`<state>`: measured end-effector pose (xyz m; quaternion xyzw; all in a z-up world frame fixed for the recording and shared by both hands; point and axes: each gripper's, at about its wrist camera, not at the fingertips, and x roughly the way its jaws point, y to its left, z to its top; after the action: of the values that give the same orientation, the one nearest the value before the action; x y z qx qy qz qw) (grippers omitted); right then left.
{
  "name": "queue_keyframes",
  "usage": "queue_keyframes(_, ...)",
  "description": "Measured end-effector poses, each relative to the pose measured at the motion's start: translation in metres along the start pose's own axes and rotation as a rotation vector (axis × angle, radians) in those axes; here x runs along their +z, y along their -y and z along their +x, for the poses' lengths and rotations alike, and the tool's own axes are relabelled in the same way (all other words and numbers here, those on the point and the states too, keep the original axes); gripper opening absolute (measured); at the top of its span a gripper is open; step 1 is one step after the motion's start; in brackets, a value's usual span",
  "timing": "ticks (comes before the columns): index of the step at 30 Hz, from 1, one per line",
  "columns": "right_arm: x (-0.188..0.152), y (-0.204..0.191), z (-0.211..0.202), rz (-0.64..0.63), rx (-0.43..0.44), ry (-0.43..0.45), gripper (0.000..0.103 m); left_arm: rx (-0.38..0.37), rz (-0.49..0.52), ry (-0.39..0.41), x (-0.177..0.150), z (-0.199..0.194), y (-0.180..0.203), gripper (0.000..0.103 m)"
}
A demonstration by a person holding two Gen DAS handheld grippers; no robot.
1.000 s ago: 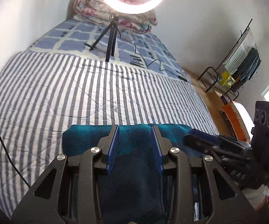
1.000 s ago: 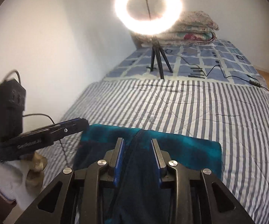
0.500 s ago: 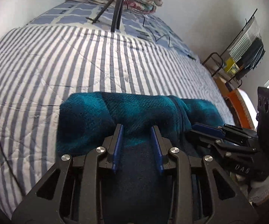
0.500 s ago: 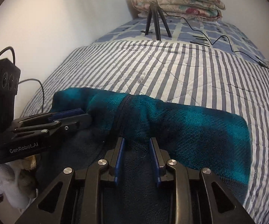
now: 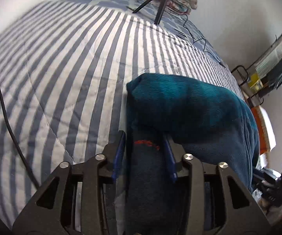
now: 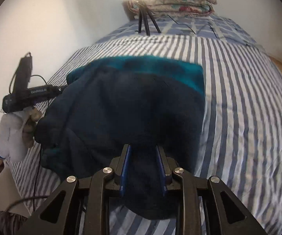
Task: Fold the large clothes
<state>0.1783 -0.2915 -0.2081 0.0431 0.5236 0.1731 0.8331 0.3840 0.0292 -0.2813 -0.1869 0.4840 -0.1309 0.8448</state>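
A dark teal fleece garment (image 5: 189, 105) lies bunched on the striped bed (image 5: 72, 58). My left gripper (image 5: 143, 143) is shut on a dark fold of it with a red mark, near the bed's front. In the right wrist view the garment (image 6: 131, 105) spreads over the bed (image 6: 248, 98), its brighter teal edge at the far side. My right gripper (image 6: 142, 156) is shut on its near dark edge. The left gripper body (image 6: 29, 94), held by a gloved hand (image 6: 13, 133), grips the garment's left side.
A ring light on a tripod (image 6: 146, 19) stands at the far end of the bed before folded quilts (image 6: 172, 2). Cables (image 5: 5, 107) run over the bedspread. A metal rack (image 5: 268, 72) stands at the right by the wall. The right gripper body (image 5: 278, 188) shows low right.
Both grippers have carried the held garment edge forward over the rest of the cloth. The garment now lies farther up the bed. The left gripper has shifted left of the bundle.
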Motion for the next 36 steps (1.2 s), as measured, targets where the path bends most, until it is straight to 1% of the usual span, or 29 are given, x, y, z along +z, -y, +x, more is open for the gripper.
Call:
queue_keyframes(1,-0.005,-0.001,0.002,-0.022,-0.009,0.004,0.023,-0.011,-0.018,-0.001,0.0,-0.002,-0.003,0.044)
queue_keyframes(3,-0.005,-0.007,-0.001,-0.063,-0.039,0.007,0.023,-0.009,-0.012,0.003,0.002,-0.013,-0.003,0.044)
queue_keyframes(4,-0.005,-0.008,-0.005,-0.06,-0.042,-0.004,0.023,-0.009,0.007,0.022,0.004,-0.023,-0.003,0.044)
queue_keyframes(6,-0.004,-0.007,-0.016,-0.053,-0.044,-0.021,0.023,-0.028,-0.005,0.055,0.008,-0.04,-0.01,0.044)
queue_keyframes(8,-0.007,-0.005,-0.03,-0.032,-0.042,-0.028,0.023,-0.11,-0.106,0.06,0.016,-0.054,-0.028,0.048)
queue_keyframes(9,-0.009,-0.004,-0.036,-0.021,-0.038,-0.021,0.023,-0.141,-0.144,0.058,0.018,-0.056,-0.035,0.054)
queue_keyframes(10,-0.011,-0.004,-0.047,-0.006,-0.033,-0.005,0.024,-0.184,-0.212,0.051,0.023,-0.057,-0.046,0.06)
queue_keyframes(12,-0.01,-0.007,-0.061,0.007,-0.023,0.03,0.028,-0.234,-0.29,0.032,0.032,-0.054,-0.055,0.063)
queue_keyframes(13,-0.009,-0.009,-0.064,0.009,-0.013,0.042,0.028,-0.265,-0.324,0.016,0.036,-0.05,-0.059,0.064)
queue_keyframes(14,-0.005,-0.014,-0.067,0.008,0.007,0.057,0.028,-0.293,-0.346,-0.003,0.04,-0.043,-0.062,0.064)
queue_keyframes(15,-0.001,-0.021,-0.068,0.002,0.025,0.069,0.028,-0.298,-0.353,-0.013,0.045,-0.04,-0.061,0.064)
queue_keyframes(17,0.009,-0.036,-0.064,-0.02,0.072,0.081,0.028,-0.312,-0.362,-0.033,0.054,-0.027,-0.06,0.064)
queue_keyframes(19,0.023,-0.058,-0.052,-0.063,0.121,0.084,0.028,-0.338,-0.382,-0.054,0.06,-0.017,-0.062,0.064)
queue_keyframes(20,0.028,-0.069,-0.044,-0.093,0.131,0.082,0.028,-0.353,-0.392,-0.067,0.062,-0.013,-0.063,0.064)
queue_keyframes(22,0.037,-0.089,-0.023,-0.163,0.126,0.066,0.028,-0.399,-0.395,-0.103,0.072,-0.001,-0.056,0.064)
queue_keyframes(23,0.04,-0.097,-0.006,-0.195,0.111,0.036,0.028,-0.428,-0.392,-0.12,0.075,0.004,-0.053,0.064)
queue_keyframes(24,0.04,-0.1,0.009,-0.211,0.097,0.007,0.029,-0.44,-0.389,-0.127,0.079,0.007,-0.051,0.059)
queue_keyframes(25,0.038,-0.102,0.02,-0.218,0.085,-0.013,0.029,-0.443,-0.378,-0.127,0.082,0.01,-0.048,0.053)
queue_keyframes(26,0.035,-0.1,0.027,-0.219,0.086,-0.022,0.029,-0.431,-0.368,-0.123,0.086,0.011,-0.045,0.043)
queue_keyframes(28,0.032,-0.092,0.031,-0.183,0.123,-0.02,0.029,-0.411,-0.355,-0.094,0.091,0.013,-0.044,0.024)
queue_keyframes(29,0.031,-0.085,0.032,-0.157,0.145,-0.019,0.028,-0.401,-0.353,-0.074,0.093,0.011,-0.044,0.021)
queue_keyframes(30,0.029,-0.079,0.032,-0.133,0.163,-0.019,0.027,-0.351,-0.34,-0.032,0.095,0.009,-0.044,0.015)
queue_keyframes(32,0.025,-0.072,0.033,-0.108,0.187,-0.022,0.028,-0.183,-0.273,0.066,0.098,-0.006,-0.04,0.014)
queue_keyframes(33,0.023,-0.07,0.033,-0.1,0.193,-0.021,0.027,-0.14,-0.246,0.088,0.097,-0.011,-0.038,0.014)
queue_keyframes(34,0.023,-0.069,0.03,-0.095,0.194,-0.021,0.027,-0.109,-0.207,0.108,0.097,-0.019,-0.035,0.014)
queue_keyframes(36,0.025,-0.066,0.02,-0.082,0.201,-0.012,0.027,-0.127,-0.148,0.093,0.09,-0.031,-0.028,0.014)
